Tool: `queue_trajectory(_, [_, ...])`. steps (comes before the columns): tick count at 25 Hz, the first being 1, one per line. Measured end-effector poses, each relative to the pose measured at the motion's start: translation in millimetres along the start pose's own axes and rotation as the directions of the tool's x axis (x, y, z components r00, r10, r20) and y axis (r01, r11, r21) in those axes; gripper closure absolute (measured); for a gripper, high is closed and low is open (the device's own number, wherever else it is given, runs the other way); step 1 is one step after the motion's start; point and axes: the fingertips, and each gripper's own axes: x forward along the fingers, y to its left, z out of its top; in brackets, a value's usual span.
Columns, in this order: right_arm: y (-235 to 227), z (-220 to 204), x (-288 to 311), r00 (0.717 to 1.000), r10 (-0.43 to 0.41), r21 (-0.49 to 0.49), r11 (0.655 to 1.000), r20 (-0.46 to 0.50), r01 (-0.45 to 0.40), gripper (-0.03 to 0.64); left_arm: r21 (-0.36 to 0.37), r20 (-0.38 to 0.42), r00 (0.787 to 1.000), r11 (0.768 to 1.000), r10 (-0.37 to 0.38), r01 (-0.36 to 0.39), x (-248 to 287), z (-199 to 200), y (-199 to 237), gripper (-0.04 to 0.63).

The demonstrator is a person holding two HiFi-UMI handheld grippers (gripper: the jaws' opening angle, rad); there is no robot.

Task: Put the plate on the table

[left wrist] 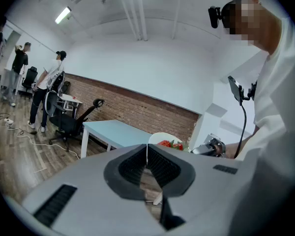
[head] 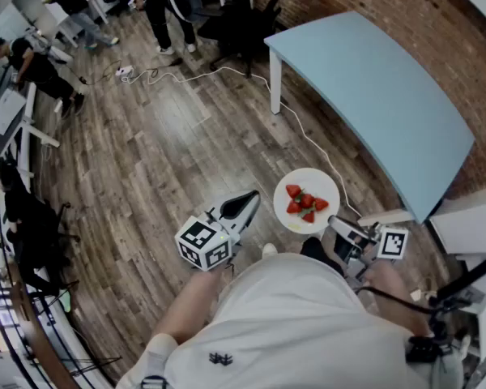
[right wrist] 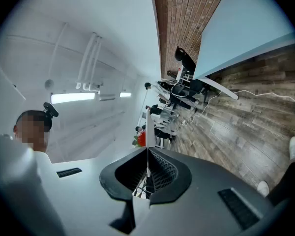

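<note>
A white plate (head: 321, 186) carrying several red strawberries (head: 306, 203) hangs in the air over the wooden floor, short of the light-blue table (head: 373, 87). My right gripper (head: 334, 220) is shut on the plate's near rim. In the right gripper view the plate (right wrist: 147, 127) shows edge-on between the jaws, the strawberries (right wrist: 141, 137) to its left. To the plate's left, apart from it, my left gripper (head: 253, 195) is shut with nothing in it. From the left gripper (left wrist: 147, 157) view, the plate (left wrist: 160, 137) and the table (left wrist: 113, 132) lie ahead.
A white cable (head: 308, 140) runs across the floor past the table leg (head: 274, 83). A black office chair (head: 243, 23) stands at the table's far end, with people (head: 158, 6) beyond. A brick wall (head: 389, 14) backs the table. White furniture (head: 470, 225) stands at the right.
</note>
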Motion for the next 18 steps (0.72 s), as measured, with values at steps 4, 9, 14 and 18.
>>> queue_trajectory(4, [-10.7,12.5,21.6,0.999,0.028,-0.007,1.000,-0.029,-0.028,0.601,0.006,0.015,0.999,0.999,0.043,-0.043,-1.6,10.5,19.0,0.594])
queue_trajectory(9, [-12.5,18.9,20.2,1.000,0.004,0.017,1.000,0.006,-0.004,0.601,0.007,-0.009,1.000,1.000,0.028,-0.028,7.3,11.8,23.5,0.594])
queue_trajectory(14, [-10.8,17.5,20.1,0.999,-0.026,0.028,0.999,0.042,0.025,0.601,0.005,-0.033,0.999,1.000,-0.019,0.020,16.5,13.5,25.7,0.594])
queue_trajectory(18, [-19.0,25.1,3.3,0.997,-0.031,0.044,0.999,0.067,0.028,0.601,0.005,-0.058,0.998,1.000,-0.031,0.031,36.7,5.6,16.9,0.594])
